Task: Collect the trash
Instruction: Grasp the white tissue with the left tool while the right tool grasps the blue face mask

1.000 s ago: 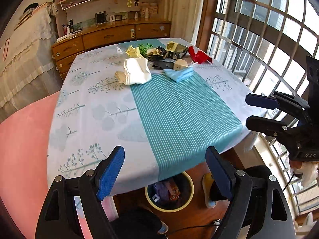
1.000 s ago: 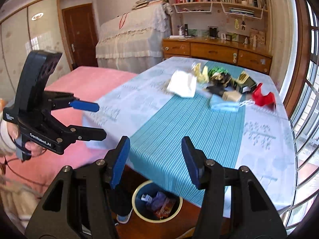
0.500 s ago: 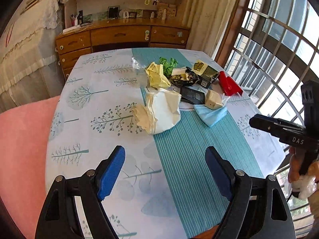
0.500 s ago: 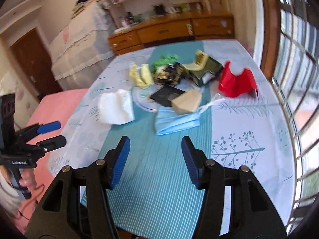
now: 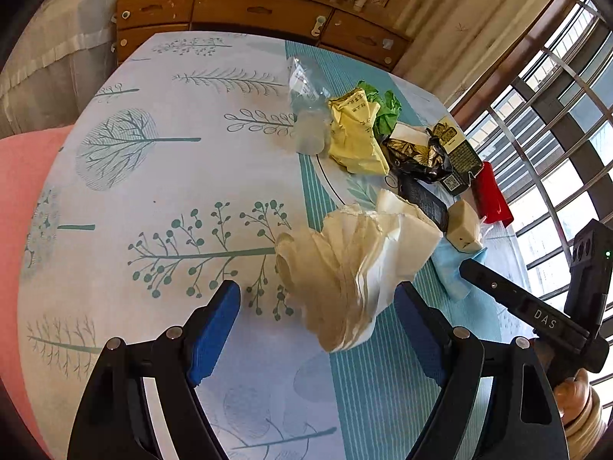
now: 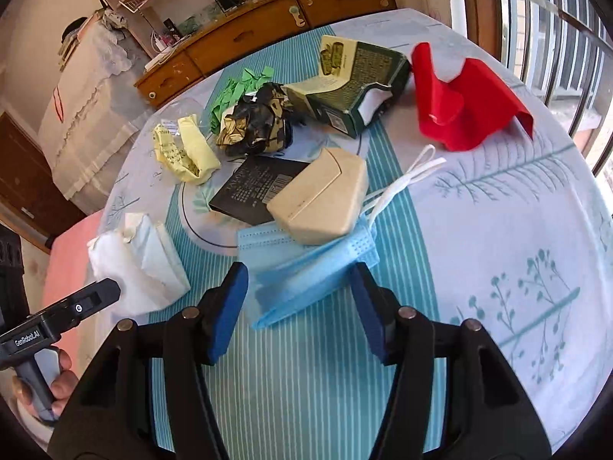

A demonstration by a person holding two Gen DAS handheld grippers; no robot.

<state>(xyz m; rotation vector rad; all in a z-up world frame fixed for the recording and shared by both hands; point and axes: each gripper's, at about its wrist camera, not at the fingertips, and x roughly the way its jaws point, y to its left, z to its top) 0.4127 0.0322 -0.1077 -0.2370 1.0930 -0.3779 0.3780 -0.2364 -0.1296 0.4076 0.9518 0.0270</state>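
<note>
Trash lies on the table. A crumpled white paper wad [image 5: 352, 264] sits just ahead of my open left gripper [image 5: 318, 329], partly between its jaws; it also shows in the right wrist view [image 6: 141, 264]. A blue face mask [image 6: 310, 268] lies between the jaws of my open right gripper [image 6: 300, 306]. A beige carton [image 6: 322, 199] rests on the mask. Behind lie a black card [image 6: 256, 188], yellow wrapper [image 6: 184, 149], black-gold foil [image 6: 256, 119], green paper [image 6: 237, 84], dark green box [image 6: 356, 76] and red paper [image 6: 467, 103].
A clear plastic cup [image 5: 310, 115] lies beside the yellow wrapper [image 5: 356, 138]. The tablecloth [image 5: 172, 199] has tree prints and a teal striped band. A wooden sideboard [image 5: 249, 11] stands behind the table, window bars [image 5: 555, 115] to the right, a pink surface [image 5: 19, 176] to the left.
Both grippers moved forward from the table's near edge over the table to the trash. The left now straddles the paper wad, the right the blue mask. The floor bin left view.
</note>
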